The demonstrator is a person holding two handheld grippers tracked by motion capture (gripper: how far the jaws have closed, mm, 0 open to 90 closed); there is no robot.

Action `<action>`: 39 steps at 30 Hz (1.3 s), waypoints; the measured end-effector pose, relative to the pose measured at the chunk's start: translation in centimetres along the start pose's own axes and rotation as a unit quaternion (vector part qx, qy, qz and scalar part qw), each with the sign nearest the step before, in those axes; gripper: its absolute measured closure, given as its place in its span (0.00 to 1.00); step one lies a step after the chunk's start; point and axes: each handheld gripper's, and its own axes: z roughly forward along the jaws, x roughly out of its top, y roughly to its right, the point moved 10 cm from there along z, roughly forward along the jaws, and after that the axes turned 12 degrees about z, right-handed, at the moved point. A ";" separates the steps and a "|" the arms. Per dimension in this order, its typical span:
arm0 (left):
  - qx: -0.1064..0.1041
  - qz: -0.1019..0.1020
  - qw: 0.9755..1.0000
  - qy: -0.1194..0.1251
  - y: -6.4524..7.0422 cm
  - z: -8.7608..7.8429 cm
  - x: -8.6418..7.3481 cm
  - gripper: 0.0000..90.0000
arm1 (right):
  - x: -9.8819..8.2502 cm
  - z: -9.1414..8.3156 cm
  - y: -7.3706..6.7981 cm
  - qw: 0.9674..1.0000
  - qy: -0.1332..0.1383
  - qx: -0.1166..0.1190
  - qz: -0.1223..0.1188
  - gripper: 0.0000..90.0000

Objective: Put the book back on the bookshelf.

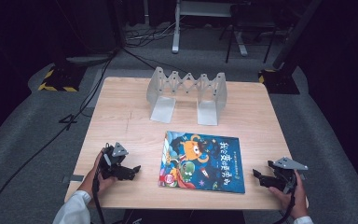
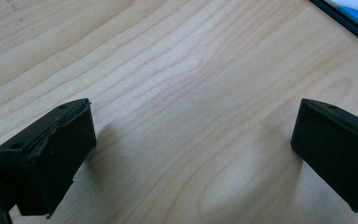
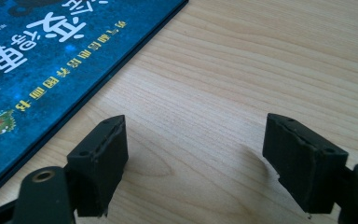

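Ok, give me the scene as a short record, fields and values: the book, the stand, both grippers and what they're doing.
surface: wooden table
book: picture book lying flat, cover up, near the front edge, between the two grippers
stand: grey expanding bookend rack upright at the back of the table, holding nothing
left gripper: fingers open, nothing between them, left of the book, apart from it
right gripper: fingers open, nothing between them, right of the book, apart from it
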 end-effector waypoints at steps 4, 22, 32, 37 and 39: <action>-0.008 0.005 1.000 0.002 0.2 0.0 0.1 0.00 | 0.0 0.0 -0.2 1.000 0.000 0.002 -0.005 0.25; -0.045 0.049 0.998 0.010 3.0 0.6 1.2 0.00 | 1.5 1.6 -7.0 0.994 -0.039 0.098 -0.017 0.25; -0.061 0.067 0.996 0.011 4.8 1.4 2.5 0.00 | 2.1 3.8 -8.0 0.992 -0.058 0.108 -0.019 0.20; -0.060 0.069 0.996 0.014 5.3 1.4 2.7 0.00 | 2.4 4.2 -8.1 0.992 -0.061 0.109 -0.029 0.17; -0.061 0.071 0.996 0.014 5.3 1.4 2.7 0.01 | 2.7 4.6 -8.3 0.991 -0.062 0.110 -0.039 0.17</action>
